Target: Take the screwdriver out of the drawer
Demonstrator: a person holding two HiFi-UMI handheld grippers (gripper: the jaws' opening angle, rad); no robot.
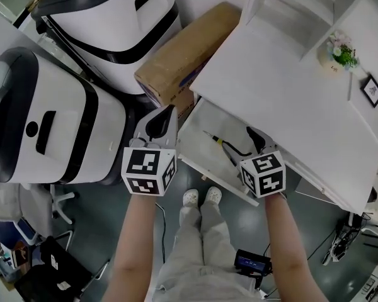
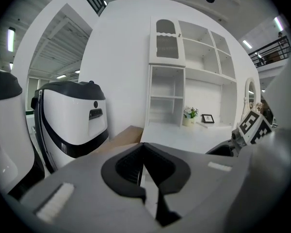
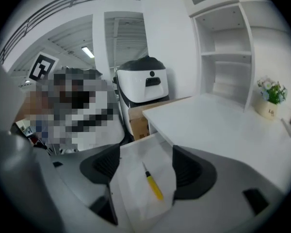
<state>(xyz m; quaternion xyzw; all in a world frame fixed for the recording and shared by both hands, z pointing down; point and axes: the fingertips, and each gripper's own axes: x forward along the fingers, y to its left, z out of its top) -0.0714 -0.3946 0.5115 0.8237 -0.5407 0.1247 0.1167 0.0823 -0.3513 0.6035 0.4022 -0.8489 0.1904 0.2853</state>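
The white drawer (image 1: 198, 128) stands pulled out from under the white desk (image 1: 271, 87). A screwdriver (image 1: 218, 141) with a yellow handle lies on the drawer floor. My right gripper (image 1: 242, 142) hovers just above it, open, with nothing between its jaws. In the right gripper view the screwdriver (image 3: 154, 186) shows between the two dark pads of the right gripper (image 3: 146, 150), on the drawer floor (image 3: 136, 174). My left gripper (image 1: 170, 111) is at the drawer's left corner, shut on nothing; in the left gripper view its (image 2: 144, 147) pads meet at the tips.
A cardboard box (image 1: 186, 49) leans beside the desk's left end. Two large white-and-black machines (image 1: 57, 124) (image 1: 113, 17) stand to the left. A flower pot (image 1: 340, 52) and a small picture frame (image 1: 372, 90) sit on the desk. The person's shoes (image 1: 201, 197) are below the drawer.
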